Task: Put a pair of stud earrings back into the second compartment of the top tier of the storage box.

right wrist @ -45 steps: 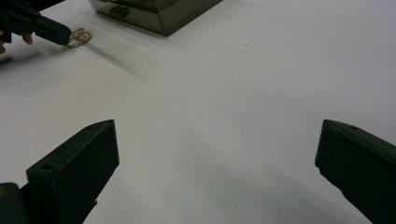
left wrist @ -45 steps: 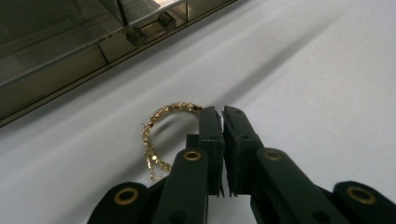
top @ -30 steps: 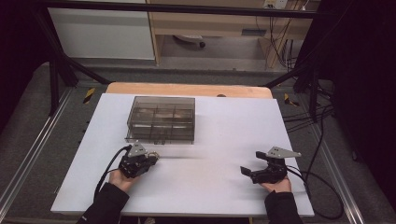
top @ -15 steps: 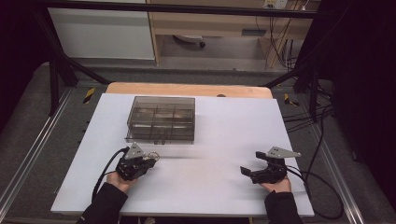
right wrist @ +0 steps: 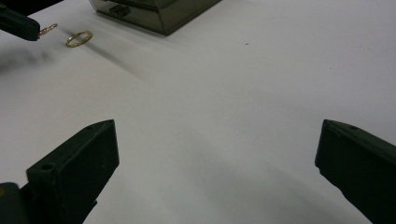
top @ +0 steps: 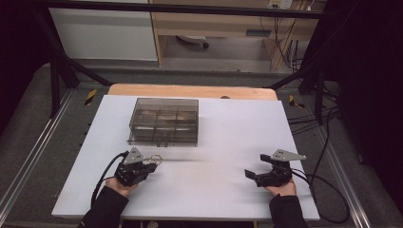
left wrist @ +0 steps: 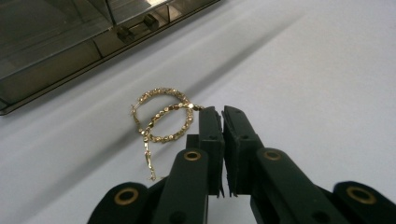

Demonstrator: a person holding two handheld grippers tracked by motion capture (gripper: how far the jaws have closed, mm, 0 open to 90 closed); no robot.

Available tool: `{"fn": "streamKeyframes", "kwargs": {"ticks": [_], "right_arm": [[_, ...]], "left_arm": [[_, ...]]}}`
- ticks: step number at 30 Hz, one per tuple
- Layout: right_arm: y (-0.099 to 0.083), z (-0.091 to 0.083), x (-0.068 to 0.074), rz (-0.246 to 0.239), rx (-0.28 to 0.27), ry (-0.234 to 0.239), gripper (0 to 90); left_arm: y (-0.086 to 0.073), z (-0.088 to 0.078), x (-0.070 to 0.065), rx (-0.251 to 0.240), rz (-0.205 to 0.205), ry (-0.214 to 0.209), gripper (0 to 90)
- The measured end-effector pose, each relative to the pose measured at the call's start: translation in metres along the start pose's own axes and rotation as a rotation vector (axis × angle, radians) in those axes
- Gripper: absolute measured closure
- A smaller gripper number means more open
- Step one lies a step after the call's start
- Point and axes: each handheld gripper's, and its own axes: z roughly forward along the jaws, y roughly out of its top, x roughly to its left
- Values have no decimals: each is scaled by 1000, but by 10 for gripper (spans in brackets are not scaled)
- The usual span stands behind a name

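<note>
Earrings (left wrist: 163, 119) | two linked gold hoops | left gripper (left wrist: 218, 112) view resolves them

A wide stretch of bare white desk (top: 228, 142) is left open between the left tool (top: 151, 165) and the right tool (top: 249, 174). The far left of the desk is taken up by a smoky compartment box (top: 164, 120), near the left tool. Gold hoop earrings (left wrist: 163, 116) are found at that tool's tip, between it and the box.
</note>
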Motion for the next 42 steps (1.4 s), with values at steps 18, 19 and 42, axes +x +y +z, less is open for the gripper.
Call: {"fn": "streamKeyframes", "kwargs": {"ticks": [18, 19, 42], "right_arm": [[0, 0, 0, -1, 3, 0, 5], [0, 0, 0, -1, 2, 0, 5], [0, 0, 0, 0, 6, 1, 5]], "left_arm": [[4, -10, -2, -9, 4, -5, 854], [4, -11, -2, -9, 5, -4, 855], [15, -24, -4, -30, 9, 12, 855]]}}
